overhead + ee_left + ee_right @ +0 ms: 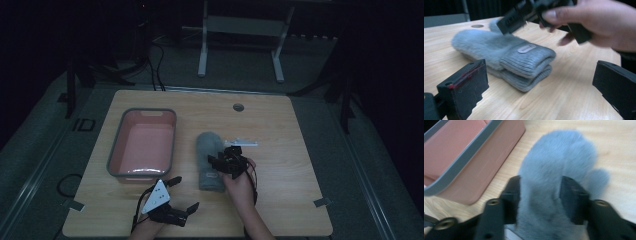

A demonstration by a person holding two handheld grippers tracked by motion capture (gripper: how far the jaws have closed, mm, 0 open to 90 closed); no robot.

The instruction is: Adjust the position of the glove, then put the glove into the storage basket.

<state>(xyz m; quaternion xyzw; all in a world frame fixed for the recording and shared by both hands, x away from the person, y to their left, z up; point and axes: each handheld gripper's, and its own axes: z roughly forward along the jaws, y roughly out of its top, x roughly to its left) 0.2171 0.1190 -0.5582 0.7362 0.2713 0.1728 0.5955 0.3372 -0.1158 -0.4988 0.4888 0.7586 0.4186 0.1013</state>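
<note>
I see the table [295, 165], light wood, with a small round hole [238, 107] near its far edge. Left of the mittens sits the bin [142, 144], pink inside with a grey rim, long side running away from me. The mittens [209, 161] lie mid-table, grey and furry, two stacked flat, knit cuffs toward me, a small label [526, 48] on the top cuff. Just beyond the mittens, to their right, a small pale flat item [241, 143] lies on the table; I can't tell what it is.

My right hand-held gripper [226, 161] is down over the mittens' cuff end, right hand [241, 179] behind it. In the right gripper view its jaws straddle the furry top mitten, fur bulging between them and touching both pads, so it's clamped on the mitten. The bin is at upper left in that view.

My left hand-held gripper [182, 195] is near the table's near edge, left of the mittens and just in front of the bin, jaws spread wide with nothing between them, grey plate [156, 196] on top. It's aimed at the cuffs.
</note>
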